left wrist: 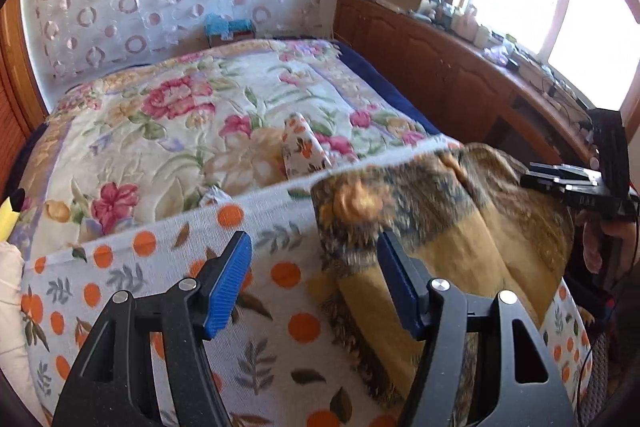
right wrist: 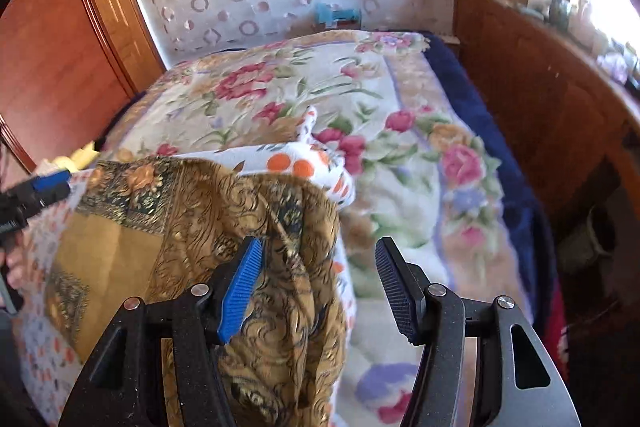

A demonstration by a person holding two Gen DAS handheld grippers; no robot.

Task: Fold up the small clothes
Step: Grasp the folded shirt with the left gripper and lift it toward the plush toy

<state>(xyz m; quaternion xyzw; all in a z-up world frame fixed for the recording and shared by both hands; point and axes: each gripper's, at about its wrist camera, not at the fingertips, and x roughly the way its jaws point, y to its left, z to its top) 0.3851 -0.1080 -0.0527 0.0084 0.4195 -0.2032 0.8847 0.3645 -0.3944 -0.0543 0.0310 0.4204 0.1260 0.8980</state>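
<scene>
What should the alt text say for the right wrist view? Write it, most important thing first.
The open right gripper hovers over a bunched mustard-and-dark patterned cloth lying on a white orange-dotted garment, spread on a floral quilt. The left gripper reaches in at the left edge.

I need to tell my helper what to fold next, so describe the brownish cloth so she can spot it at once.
Start at the bed with the floral quilt. At its near end lies a white cloth with orange dots; the golden-brown cloth is heaped on that, the only piece with dark ornate scrollwork.

Gold scarf (right wrist: 240, 227) seemingly beside fingers (right wrist: 240, 287).
</scene>
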